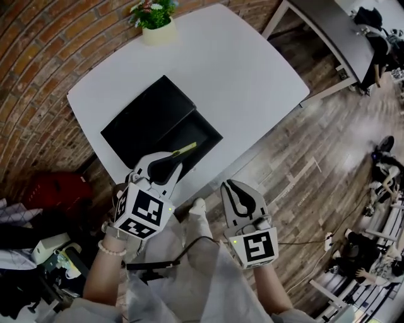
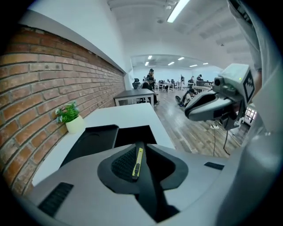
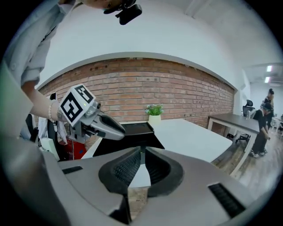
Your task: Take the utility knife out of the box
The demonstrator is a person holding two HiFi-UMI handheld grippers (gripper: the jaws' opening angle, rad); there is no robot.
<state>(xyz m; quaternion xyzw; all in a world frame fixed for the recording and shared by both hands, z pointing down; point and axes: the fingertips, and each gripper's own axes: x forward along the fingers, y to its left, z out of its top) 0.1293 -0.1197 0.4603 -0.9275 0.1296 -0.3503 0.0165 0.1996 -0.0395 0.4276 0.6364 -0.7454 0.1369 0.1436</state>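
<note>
At the far left we saw a brick wall [image 1: 38,76], and against it a white table [image 1: 240,69] with a small potted plant [image 1: 154,19] at its back edge. On the table's near left part lay a black box [image 1: 201,134], opened out flat, with its lid [image 1: 146,115] on the left and touching the tray. The yellow utility knife [image 1: 184,149] lay slantwise in the tray's near corner. The left gripper [image 1: 168,159] hung over that corner, tilted downward. Its jaws stood slightly apart, and the knife showed in the narrow gap between them. We saw no pad pressing on it, so it had not been gripped. Further right, off the table's near edge and above the wood floor [image 1: 303,170], was the right gripper [image 1: 231,185]. Its jaw tips were closed together with nothing between them. It stood well apart from the box.
</note>
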